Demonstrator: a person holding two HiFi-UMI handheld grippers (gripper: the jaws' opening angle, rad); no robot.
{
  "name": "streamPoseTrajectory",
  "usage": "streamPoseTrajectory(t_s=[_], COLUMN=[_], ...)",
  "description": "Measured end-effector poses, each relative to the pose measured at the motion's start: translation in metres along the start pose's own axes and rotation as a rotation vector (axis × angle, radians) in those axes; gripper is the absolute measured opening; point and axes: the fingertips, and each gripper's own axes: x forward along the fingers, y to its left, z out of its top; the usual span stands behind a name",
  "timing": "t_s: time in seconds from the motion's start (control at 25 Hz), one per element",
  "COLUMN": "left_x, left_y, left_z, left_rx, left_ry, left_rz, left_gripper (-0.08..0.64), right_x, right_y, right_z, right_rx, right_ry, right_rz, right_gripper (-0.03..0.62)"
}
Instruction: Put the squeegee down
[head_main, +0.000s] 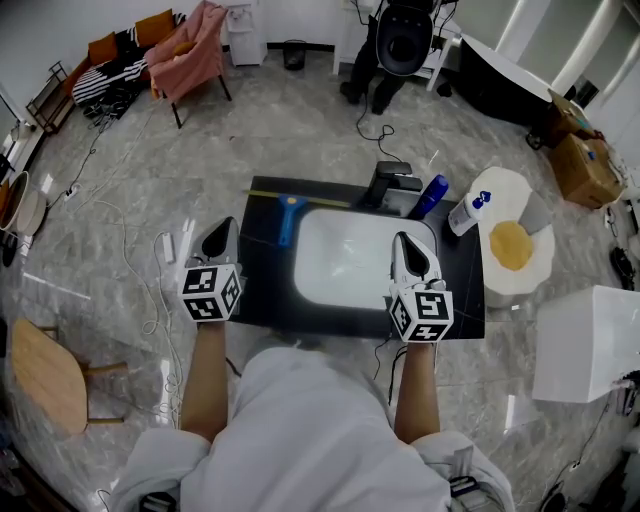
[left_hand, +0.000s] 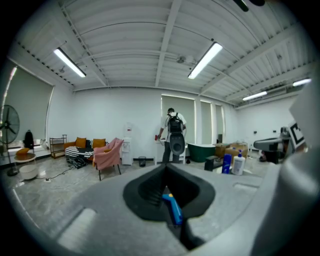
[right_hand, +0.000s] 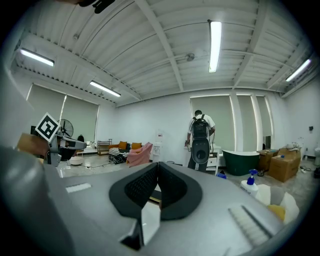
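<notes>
the black sink counter (head_main: 262, 275) is taking up the middle of the head view, with the white basin (head_main: 345, 260) sitting in it. both hand-held grippers are hovering at the near side. the left gripper (head_main: 224, 226) is hanging just off the counter's left edge and the right gripper (head_main: 402, 240) is sitting over the basin's right rim. each gripper's own view is showing its jaws pressed together with nothing between the pads, so neither one is carrying anything.

the squeegee (head_main: 289, 218) is lying flat on the counter, just beside the basin's far left corner and well apart from both grippers. it's also peeking through under the closed jaws in the left gripper view (left_hand: 173, 206). so it's looking to me like the put-down is already done.

orientation: the blue handle is running roughly toward the person. the head end is pointing at the back of the counter, where a thin yellowish strip is lying crosswise. that strip is probably the blade, but it's too thin to be sure. so the long axis is going front to back, tilted a touch.

handling guess: it's looking like a light, stiff plastic handle, likely slick if wet, and not fragile. if anyone's grabbing it again, i'd be pinching mid-handle across its width and staying off the blade edge.
</notes>
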Motion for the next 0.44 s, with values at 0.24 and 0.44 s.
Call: streamPoseTrajectory(t_s=[0.24, 0.44], left_x=[-0.0001, -0.0001], left_y=[0.0, -0.0015], left_z=[-0.0011, 0.0018], left_rx=[-0.002, 0.0], left_ry=[-0.003, -0.007], left_rz=[0.0, 0.0], left_gripper=[-0.002, -0.002], right_x=[0.0002, 0.0005], right_y=[-0.0006, -0.0026], right_z=[-0.0006, 0.0011], right_rx=[0.001, -0.001], right_ry=[-0.002, -0.005], right_rz=[0.002, 0.002], right_gripper=[0.003, 0.003])
